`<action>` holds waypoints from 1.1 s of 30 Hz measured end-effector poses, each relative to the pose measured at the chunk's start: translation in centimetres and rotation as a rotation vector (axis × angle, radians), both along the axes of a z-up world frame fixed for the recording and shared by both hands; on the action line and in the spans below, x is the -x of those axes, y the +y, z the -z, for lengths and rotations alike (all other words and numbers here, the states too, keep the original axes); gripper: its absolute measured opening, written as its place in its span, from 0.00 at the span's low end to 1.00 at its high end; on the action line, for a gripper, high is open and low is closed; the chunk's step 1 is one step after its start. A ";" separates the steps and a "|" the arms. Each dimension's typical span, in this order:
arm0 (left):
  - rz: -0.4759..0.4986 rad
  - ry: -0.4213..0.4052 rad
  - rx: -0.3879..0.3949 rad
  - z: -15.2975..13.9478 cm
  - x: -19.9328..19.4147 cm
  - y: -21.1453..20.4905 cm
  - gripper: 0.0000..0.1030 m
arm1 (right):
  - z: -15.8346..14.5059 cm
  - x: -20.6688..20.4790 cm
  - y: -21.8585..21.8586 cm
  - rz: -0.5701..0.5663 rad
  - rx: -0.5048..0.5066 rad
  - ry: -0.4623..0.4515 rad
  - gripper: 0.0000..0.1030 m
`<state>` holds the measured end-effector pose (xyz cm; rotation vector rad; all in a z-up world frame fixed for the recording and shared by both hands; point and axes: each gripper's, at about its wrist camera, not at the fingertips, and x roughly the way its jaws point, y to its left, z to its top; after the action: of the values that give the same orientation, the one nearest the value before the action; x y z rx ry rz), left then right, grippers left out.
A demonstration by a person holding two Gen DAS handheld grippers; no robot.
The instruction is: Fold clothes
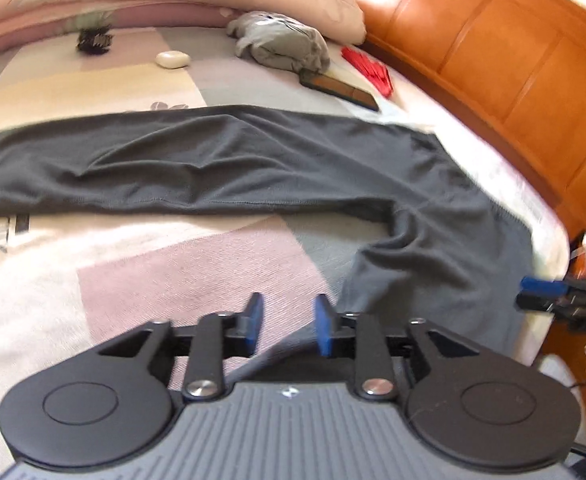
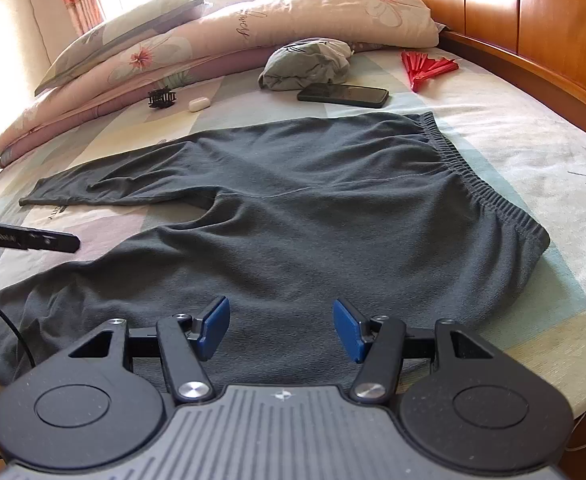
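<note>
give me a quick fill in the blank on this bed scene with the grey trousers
1. The dark grey trousers lie spread on the ____.
2. The folding fan near the wooden headboard is ____ in colour.
3. The phone lies screen up just in front of a bundled ____ garment.
4. The right gripper has its jaws ____ above the trousers, holding nothing.

Missing words: bed; red; grey; open

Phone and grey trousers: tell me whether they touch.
Apart. The right wrist view shows a strip of bare bedsheet between the phone and the upper edge of the grey trousers.
</note>
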<state>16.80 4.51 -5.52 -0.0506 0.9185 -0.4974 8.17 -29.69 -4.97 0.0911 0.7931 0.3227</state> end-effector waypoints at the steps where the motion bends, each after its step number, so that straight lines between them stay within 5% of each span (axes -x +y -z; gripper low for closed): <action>1: 0.026 0.003 -0.016 0.3 0.0 -0.3 0.35 | -0.1 0.0 0.0 0.000 0.002 -0.002 0.62; 7: 0.103 -0.048 -0.138 1.8 1.2 -2.0 0.34 | -0.3 0.1 0.1 0.007 0.016 -0.002 0.62; 9: 0.108 -0.075 -0.172 1.7 1.4 -2.5 0.09 | -0.3 0.1 0.1 0.007 0.019 -0.002 0.62; 14: -0.021 -0.092 -0.231 1.9 -0.6 -1.8 0.07 | -0.2 0.0 0.4 0.003 0.012 0.005 0.62; 22: 0.000 -0.077 0.018 -1.6 1.1 0.5 0.12 | -1.2 -1.3 1.9 -0.091 0.010 0.006 0.63; 28: -0.063 0.049 0.003 0.0 3.3 2.3 0.25 | -2.4 -5.1 9.5 -0.347 0.015 0.008 0.63; 33: -0.172 0.120 0.041 1.8 4.9 4.6 0.26 | 0.5 -8.8 14.9 -0.416 0.063 0.132 0.63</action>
<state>11.94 9.14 -7.34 -0.1966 1.0118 -0.3557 16.95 -14.83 -5.49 -0.1155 0.9514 0.6896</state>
